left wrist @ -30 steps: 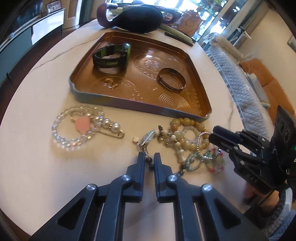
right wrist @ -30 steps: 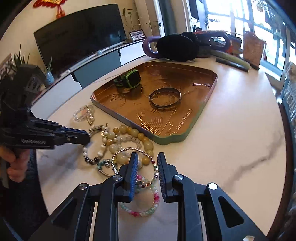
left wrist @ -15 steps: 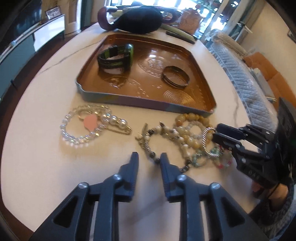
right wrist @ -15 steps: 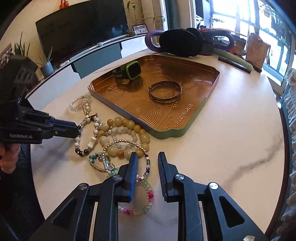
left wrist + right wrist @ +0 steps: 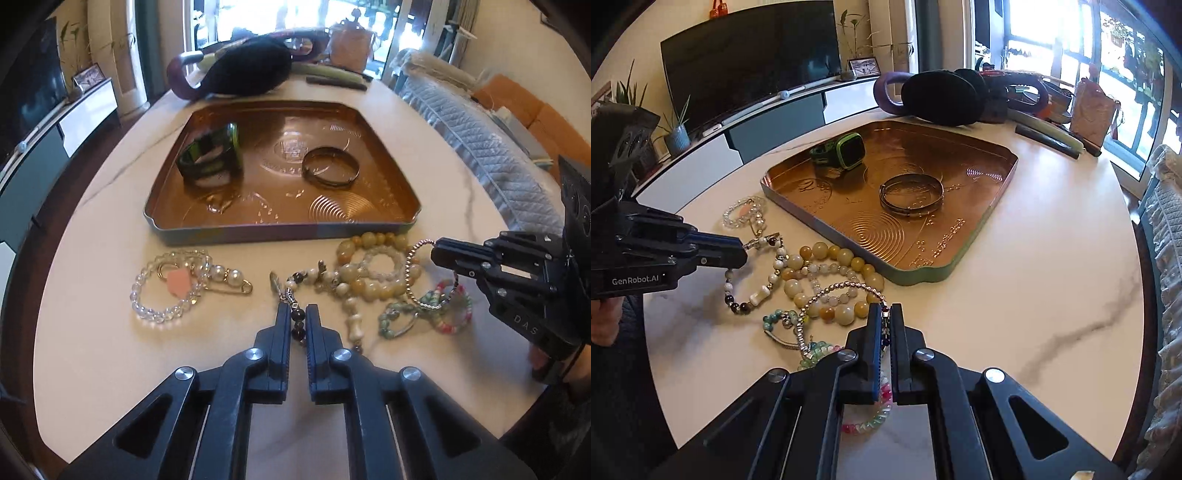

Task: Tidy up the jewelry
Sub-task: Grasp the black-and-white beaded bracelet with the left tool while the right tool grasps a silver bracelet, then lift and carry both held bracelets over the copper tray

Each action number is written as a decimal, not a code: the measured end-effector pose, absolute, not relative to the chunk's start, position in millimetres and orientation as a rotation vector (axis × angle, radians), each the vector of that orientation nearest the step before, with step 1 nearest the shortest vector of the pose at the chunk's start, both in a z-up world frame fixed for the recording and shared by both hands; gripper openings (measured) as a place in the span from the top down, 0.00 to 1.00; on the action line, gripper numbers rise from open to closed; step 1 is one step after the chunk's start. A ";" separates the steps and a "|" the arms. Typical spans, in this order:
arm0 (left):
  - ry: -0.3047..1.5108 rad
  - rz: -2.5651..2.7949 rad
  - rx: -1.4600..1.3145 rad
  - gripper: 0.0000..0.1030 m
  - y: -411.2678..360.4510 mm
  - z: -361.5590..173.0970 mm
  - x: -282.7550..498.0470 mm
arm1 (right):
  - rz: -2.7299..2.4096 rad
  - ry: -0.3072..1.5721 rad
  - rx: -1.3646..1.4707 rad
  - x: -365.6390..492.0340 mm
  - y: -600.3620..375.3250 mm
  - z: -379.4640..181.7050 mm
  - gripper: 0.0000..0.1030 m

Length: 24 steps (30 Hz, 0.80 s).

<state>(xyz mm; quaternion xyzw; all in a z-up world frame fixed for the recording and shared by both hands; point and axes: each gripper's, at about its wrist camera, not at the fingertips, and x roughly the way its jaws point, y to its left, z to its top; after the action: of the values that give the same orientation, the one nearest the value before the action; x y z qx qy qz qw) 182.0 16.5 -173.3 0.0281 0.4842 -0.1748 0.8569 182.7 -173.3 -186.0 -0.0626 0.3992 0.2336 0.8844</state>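
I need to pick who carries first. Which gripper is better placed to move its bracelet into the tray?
Right, probably. The right gripper is shut on the silver bead bracelet, nearest the copper tray. The left gripper pinches the dark-and-white bead bracelet, which lies tangled under the yellow bead bracelet.

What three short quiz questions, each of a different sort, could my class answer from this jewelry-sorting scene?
1. True or false: the copper tray holds a green watch and a metal bangle.
2. What does the right gripper pinch?
A. silver bead bracelet
B. pearl pin
3. Fill in: the left gripper closes on the ___ bead bracelet.

Key: 1 true; 2 A; 3 dark-and-white
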 end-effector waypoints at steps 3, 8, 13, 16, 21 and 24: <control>0.988 -0.413 0.062 0.92 11.8 -164.8 174.0 | 0.510 0.810 -0.062 177.1 -177.3 -176.3 0.97; 0.923 -0.449 0.122 0.92 -0.3 -151.1 160.1 | 0.509 0.741 -0.075 163.7 -176.3 -160.4 0.97; 0.906 -0.449 0.161 0.92 -8.7 -149.5 154.5 | 0.519 0.734 -0.071 162.0 -175.7 -157.5 0.97; 0.894 -0.462 0.176 0.92 -11.2 -146.9 150.8 | 0.519 0.729 -0.075 160.7 -173.2 -155.9 0.97; 0.856 -0.483 0.174 0.92 -9.9 -136.1 143.1 | 0.532 0.707 -0.079 155.7 -173.8 -150.5 0.97; 0.843 -0.473 0.146 0.92 -5.2 -130.6 141.4 | 0.529 0.704 -0.052 154.9 -176.3 -147.4 0.97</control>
<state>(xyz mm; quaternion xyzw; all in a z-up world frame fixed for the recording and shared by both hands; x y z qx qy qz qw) 141.4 -5.2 -130.6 0.0700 0.4048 -0.2271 0.8830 154.9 -176.3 -147.4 -0.0252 0.3408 0.2562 0.9042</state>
